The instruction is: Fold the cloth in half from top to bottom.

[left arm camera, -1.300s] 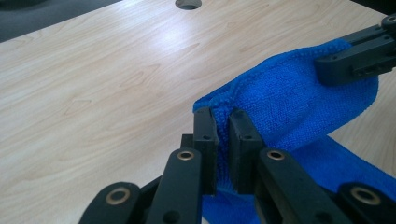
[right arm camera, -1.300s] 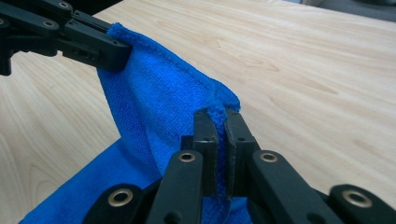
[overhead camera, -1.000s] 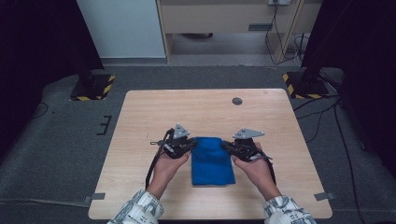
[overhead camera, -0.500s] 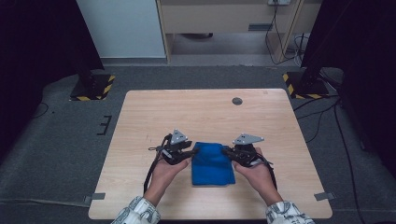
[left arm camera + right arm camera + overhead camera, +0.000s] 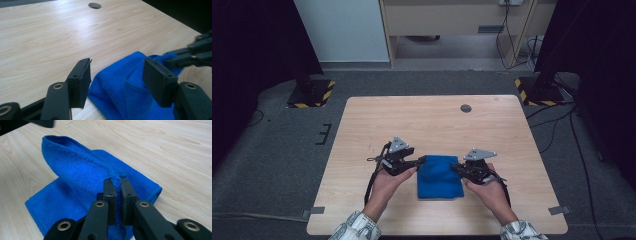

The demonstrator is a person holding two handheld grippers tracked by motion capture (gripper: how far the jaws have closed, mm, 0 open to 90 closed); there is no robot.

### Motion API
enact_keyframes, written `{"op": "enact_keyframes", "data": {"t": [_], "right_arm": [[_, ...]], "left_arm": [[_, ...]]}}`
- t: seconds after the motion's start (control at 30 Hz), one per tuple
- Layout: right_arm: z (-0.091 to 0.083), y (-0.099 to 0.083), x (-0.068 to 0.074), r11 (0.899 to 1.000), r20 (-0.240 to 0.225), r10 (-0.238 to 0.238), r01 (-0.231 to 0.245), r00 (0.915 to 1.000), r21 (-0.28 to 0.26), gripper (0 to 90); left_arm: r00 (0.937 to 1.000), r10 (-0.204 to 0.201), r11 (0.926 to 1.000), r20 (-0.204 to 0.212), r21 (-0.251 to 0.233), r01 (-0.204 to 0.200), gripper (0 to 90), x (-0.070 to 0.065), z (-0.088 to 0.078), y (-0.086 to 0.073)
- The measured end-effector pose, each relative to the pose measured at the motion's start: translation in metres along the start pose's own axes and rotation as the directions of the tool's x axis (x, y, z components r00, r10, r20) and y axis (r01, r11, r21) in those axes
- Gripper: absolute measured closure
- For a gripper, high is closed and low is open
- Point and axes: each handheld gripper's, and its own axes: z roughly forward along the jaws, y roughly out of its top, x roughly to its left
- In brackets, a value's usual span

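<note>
Right gripper (image 5: 117,182), seen along its own jaws: the two black jaws are pressed together on a raised fold of the blue cloth (image 5: 82,180), pinching its edge so that a ridge of fabric rises off the table (image 5: 175,152) and runs away toward the far corner, while the lower layer lies flat beneath. Left gripper (image 5: 117,80), seen along its own jaws: the jaws stand spread and have just been opening; a corner of the blue cloth (image 5: 120,85) lies between them, and neither pad presses on it, the left-hand pad standing clear of the fabric and the right-hand pad close beside a fold. Beyond that corner the right gripper (image 5: 185,56) shows at the far side of the cloth, blurred. High view: the left gripper (image 5: 419,161) sits at the cloth's upper left corner and the right gripper (image 5: 456,169) at its upper right edge, each held in one hand, with patterned sleeves at the bottom edge. The blue cloth (image 5: 439,177) lies folded on the near half of the light wooden table (image 5: 437,120), between the two hands. A round dark hole (image 5: 466,108) is set in the tabletop near the far edge, well apart from the cloth.
</note>
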Motion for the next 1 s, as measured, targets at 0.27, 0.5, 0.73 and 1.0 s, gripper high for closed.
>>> {"op": "enact_keyframes", "data": {"t": [0.27, 0.5, 0.73, 1.0], "right_arm": [[-0.002, -0.002, 0.01, 1.0, -0.025, -0.025, 0.025, 0.9994, 0.006, 84.2], [-0.005, -0.008, 0.016, 0.999, -0.034, -0.043, 0.043, 0.9985, 0.007, 82.0], [-0.008, -0.017, 0.019, 0.999, -0.039, -0.043, 0.044, 0.9983, 0.02, 79.0], [-0.013, -0.024, 0.015, 0.999, -0.031, -0.021, 0.022, 0.9993, 0.028, 68.7]], "left_arm": [[0.9994, -0.013, 0.9998, -0.031, 0.017, 0.013, 39.1, 0.006, 0.008, -0.004], [0.999, -0.011, 0.9994, -0.043, 0.034, 0.012, 38.8, 0.007, 0.015, -0.008], [0.9988, 0.008, 0.9979, -0.048, 0.064, -0.005, 38.7, 0.004, 0.024, -0.014], [0.9991, 0.024, 0.9957, -0.036, 0.091, -0.02, 38.7, -0.003, 0.031, -0.026]]}}
